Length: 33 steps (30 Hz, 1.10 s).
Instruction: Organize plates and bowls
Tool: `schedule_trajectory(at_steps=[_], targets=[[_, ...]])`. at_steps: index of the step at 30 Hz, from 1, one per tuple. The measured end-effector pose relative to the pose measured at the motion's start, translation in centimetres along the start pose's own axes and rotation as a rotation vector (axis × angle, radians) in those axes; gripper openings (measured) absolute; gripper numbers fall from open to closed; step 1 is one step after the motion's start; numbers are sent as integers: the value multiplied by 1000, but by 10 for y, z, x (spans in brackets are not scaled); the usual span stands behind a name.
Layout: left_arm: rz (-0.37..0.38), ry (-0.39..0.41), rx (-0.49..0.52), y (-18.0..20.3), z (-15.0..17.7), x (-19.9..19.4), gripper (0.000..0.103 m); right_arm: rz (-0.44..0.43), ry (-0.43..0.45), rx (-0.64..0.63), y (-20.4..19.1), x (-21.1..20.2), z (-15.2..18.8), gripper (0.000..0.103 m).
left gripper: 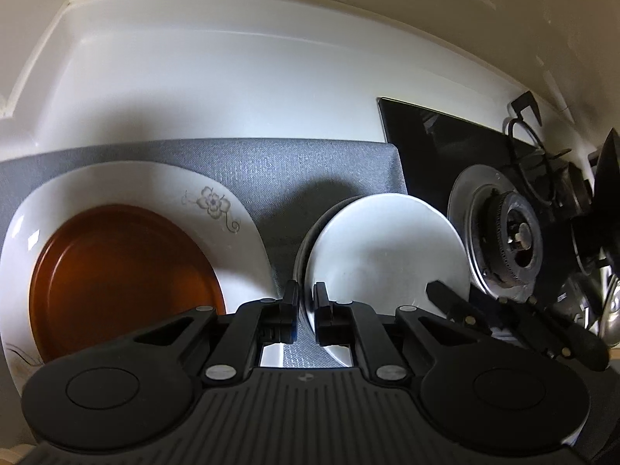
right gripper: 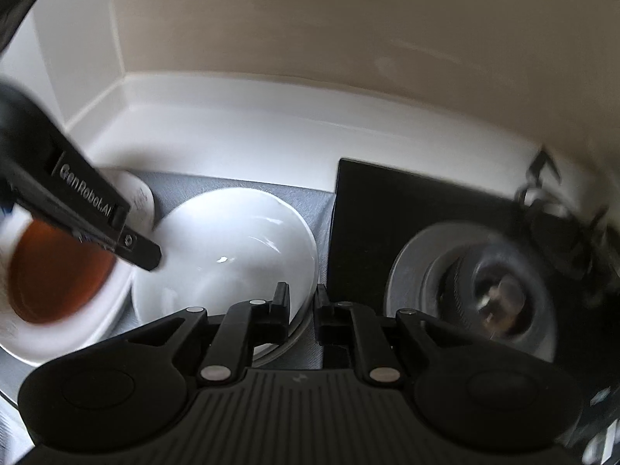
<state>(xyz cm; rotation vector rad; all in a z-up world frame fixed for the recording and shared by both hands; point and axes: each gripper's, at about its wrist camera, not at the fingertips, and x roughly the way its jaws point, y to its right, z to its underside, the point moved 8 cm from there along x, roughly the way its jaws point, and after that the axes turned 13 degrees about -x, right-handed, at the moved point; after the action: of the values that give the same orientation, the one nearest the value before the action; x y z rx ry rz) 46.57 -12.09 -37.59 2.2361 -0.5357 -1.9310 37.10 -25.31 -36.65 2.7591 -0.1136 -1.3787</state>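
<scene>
A white bowl [left gripper: 383,248] sits on a grey mat [left gripper: 271,170], with a second rim showing under its left edge. My left gripper [left gripper: 306,298] is closed on the bowl's left rim. My right gripper [right gripper: 303,302] is closed on the same bowl's [right gripper: 228,248] right rim; it also shows in the left wrist view [left gripper: 438,290]. To the left, a brown plate [left gripper: 124,275] lies on a large white plate with a flower print [left gripper: 217,209]. The left gripper also appears in the right wrist view [right gripper: 151,259], above the bowl's left edge.
A black glass hob [left gripper: 457,147] with a gas burner [left gripper: 515,240] and pan support lies right of the mat. The white counter [left gripper: 232,89] runs to a beige wall behind and a corner at the left.
</scene>
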Motion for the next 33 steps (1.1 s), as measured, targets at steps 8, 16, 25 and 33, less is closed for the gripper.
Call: schedule_trajectory(at_steps=[8,16,25,33], targets=[[14,7,11,5,6,-3,8,-84,18,181,18,-11,12,16],[32,18,-24,-3,7,-11,14,-153,35,356,34,-13,22,23],[37,-33,-31,-5,3,3,19,-276,7,578,40,6,39,46],[1,-58,-8,3,7,23,22,-316,15,634,25,18,42,45]])
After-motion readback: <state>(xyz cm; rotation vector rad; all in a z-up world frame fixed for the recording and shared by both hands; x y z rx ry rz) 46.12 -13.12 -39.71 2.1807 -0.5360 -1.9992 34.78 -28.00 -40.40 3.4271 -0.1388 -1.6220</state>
